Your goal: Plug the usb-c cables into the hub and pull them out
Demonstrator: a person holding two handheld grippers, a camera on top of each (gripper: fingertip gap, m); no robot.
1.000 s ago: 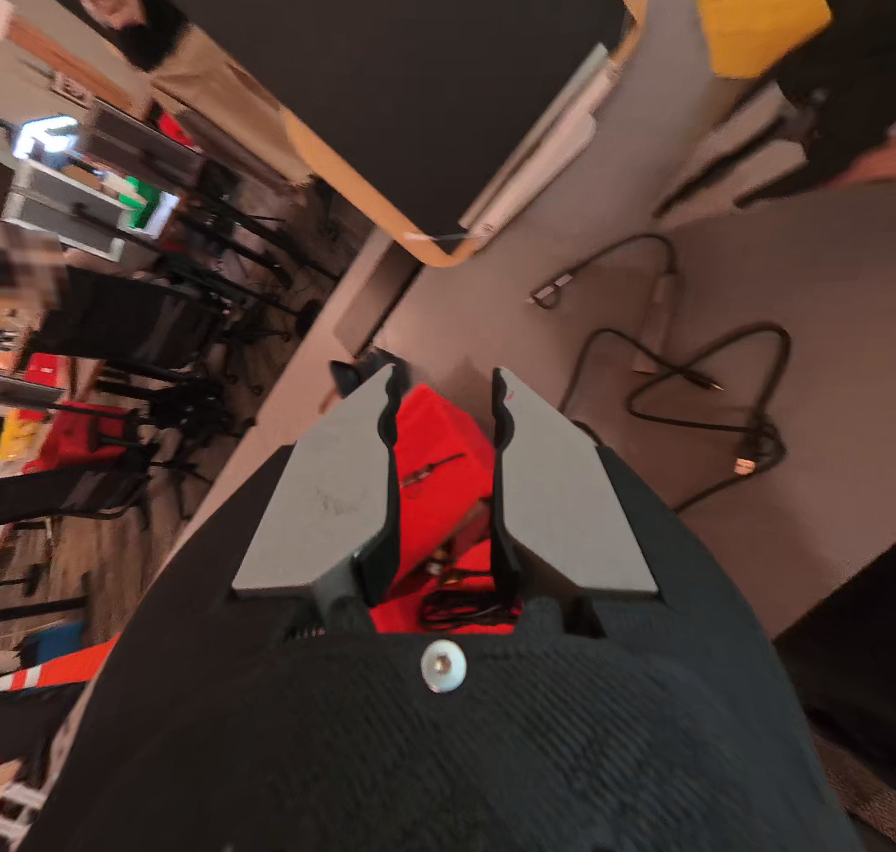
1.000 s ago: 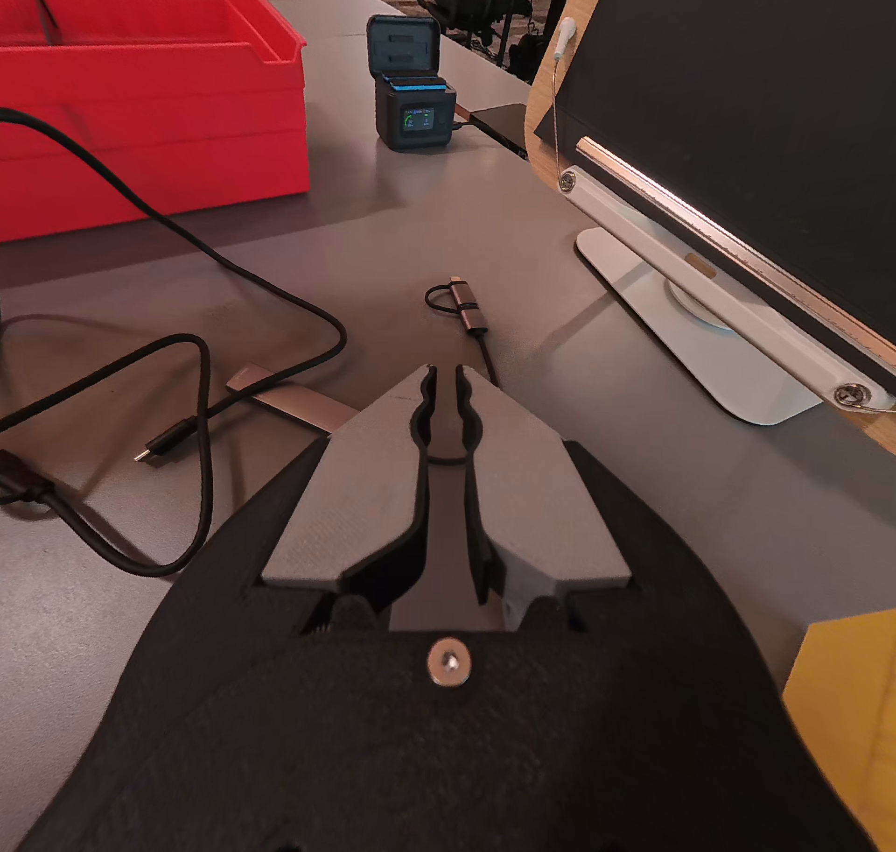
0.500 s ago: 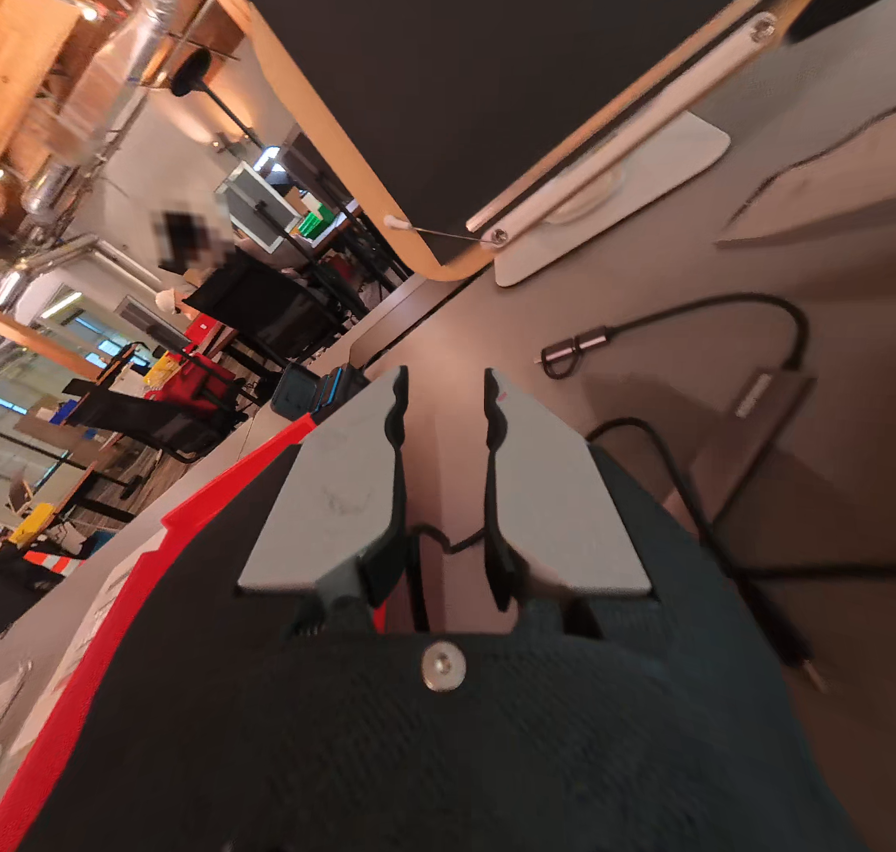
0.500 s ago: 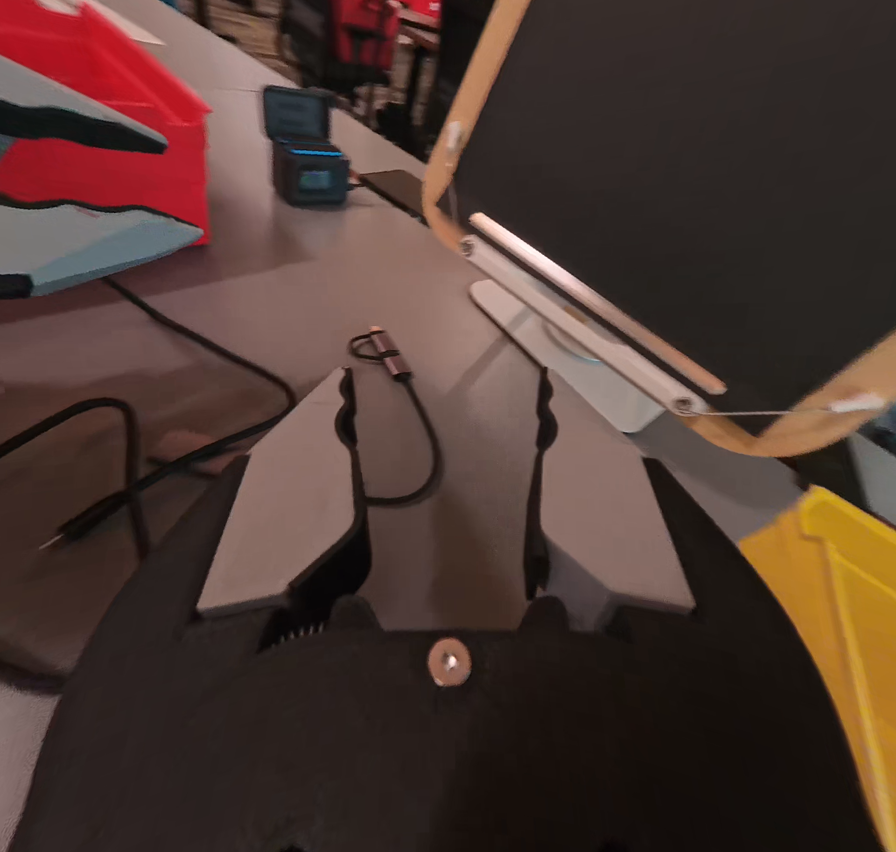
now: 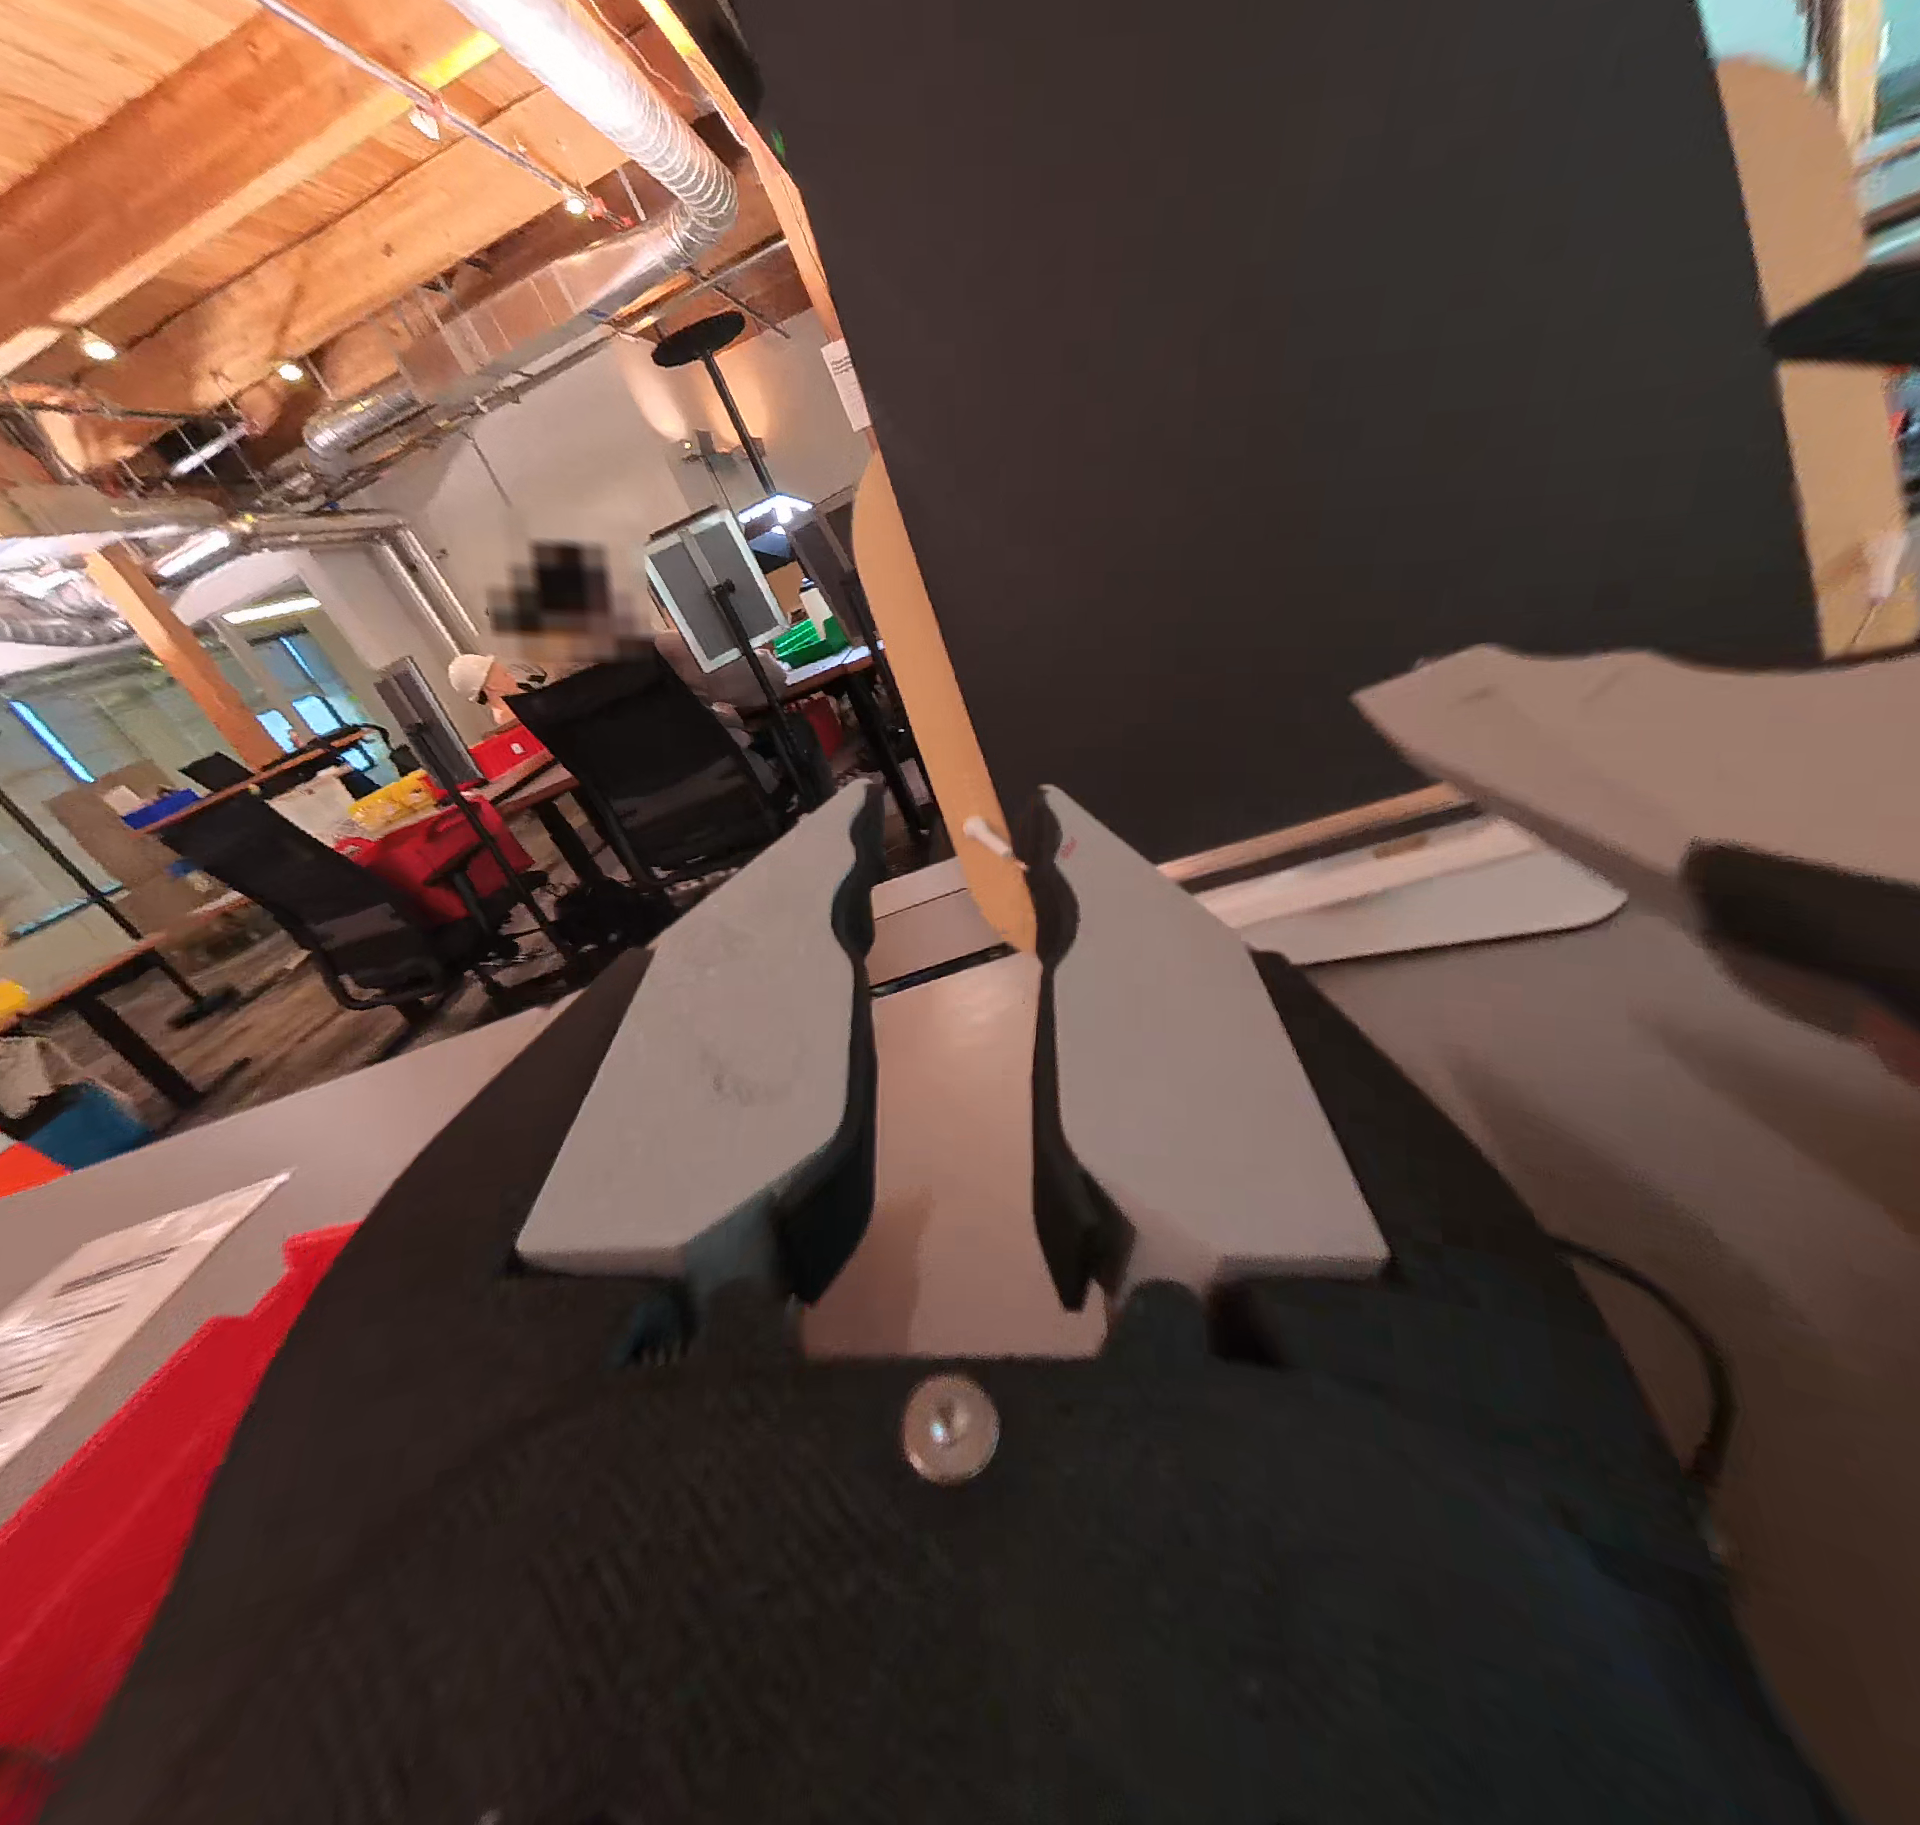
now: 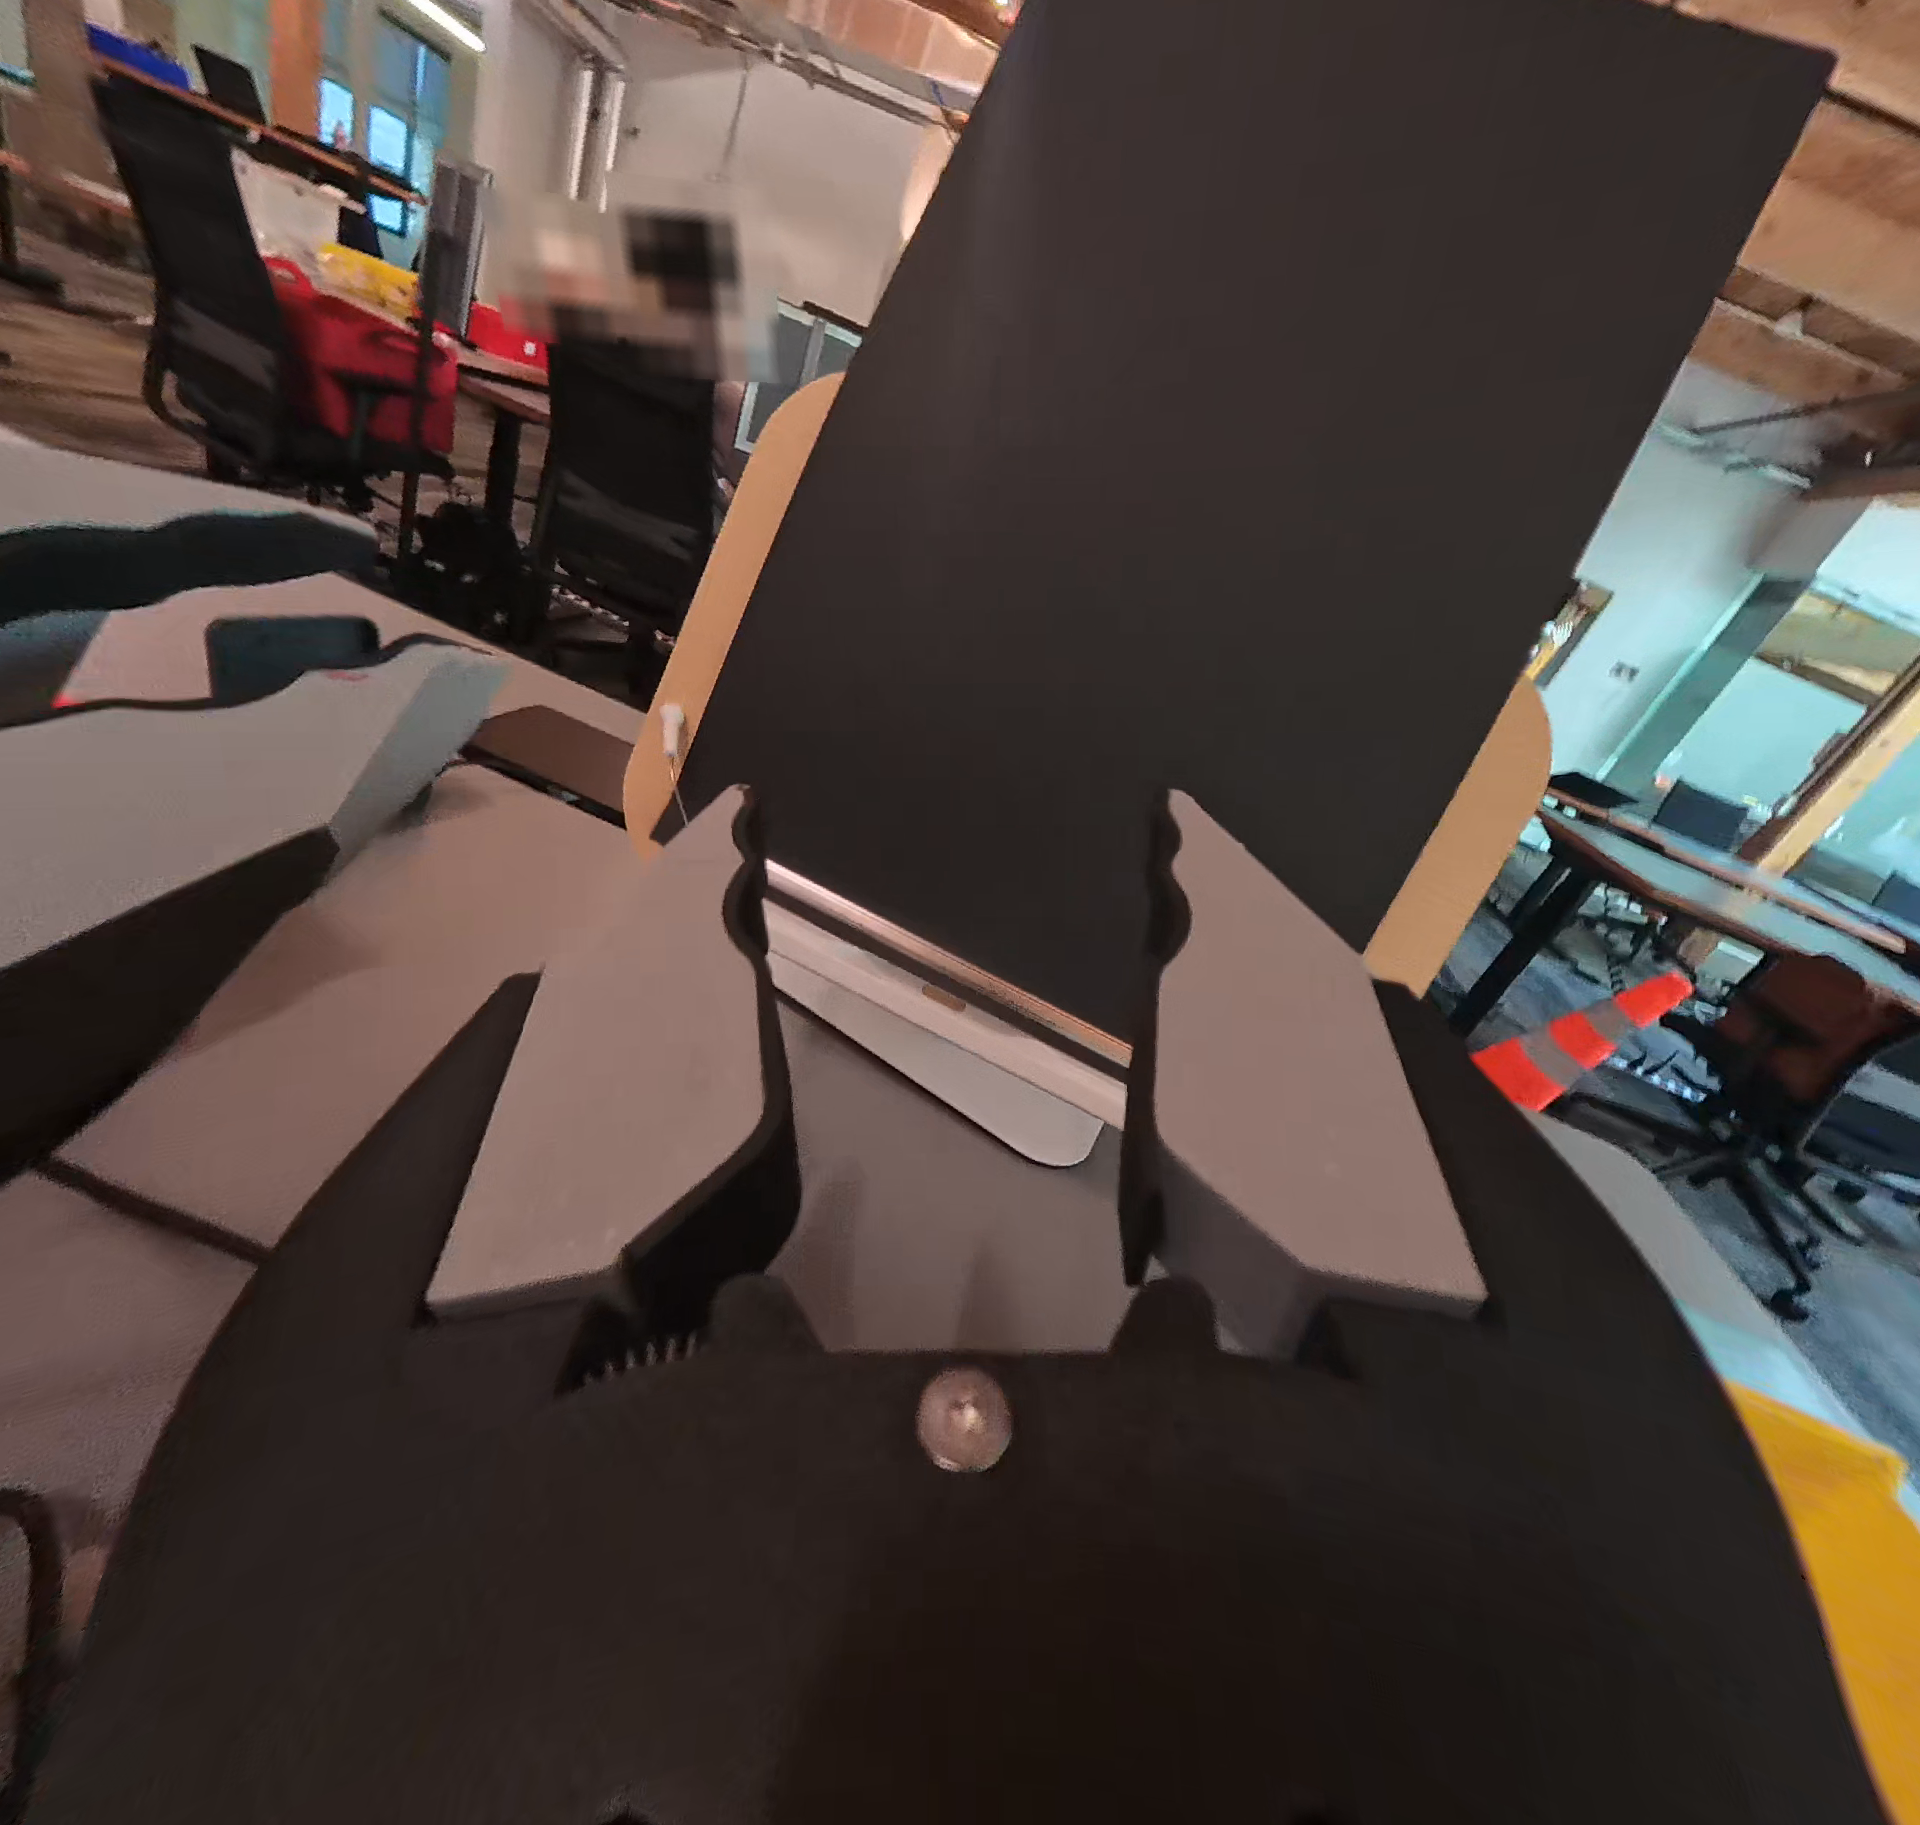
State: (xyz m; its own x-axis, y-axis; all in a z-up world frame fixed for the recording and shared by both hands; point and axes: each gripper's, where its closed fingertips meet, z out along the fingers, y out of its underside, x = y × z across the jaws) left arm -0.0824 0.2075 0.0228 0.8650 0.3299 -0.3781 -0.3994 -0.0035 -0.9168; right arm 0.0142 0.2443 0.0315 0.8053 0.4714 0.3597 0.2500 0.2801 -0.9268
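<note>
Neither view shows the hub or the cable plugs. A stretch of black cable lies on the grey table at the right edge of the left wrist view, and another stretch shows at the left of the right wrist view. My left gripper is open and empty, raised and pointing level over the table. My right gripper is wide open and empty, also raised. Each gripper shows in the other's view: the right one and the left one, close side by side.
A tall black board with a tan edge stands on a white base just ahead; it also shows in the left wrist view. A red bin is at lower left, a yellow bin at lower right. Office chairs and desks stand beyond the table.
Both grippers have tilted up from the table to a level view, so the hub and cable plugs have left the frames. The right gripper has gone from nearly shut to wide open.
</note>
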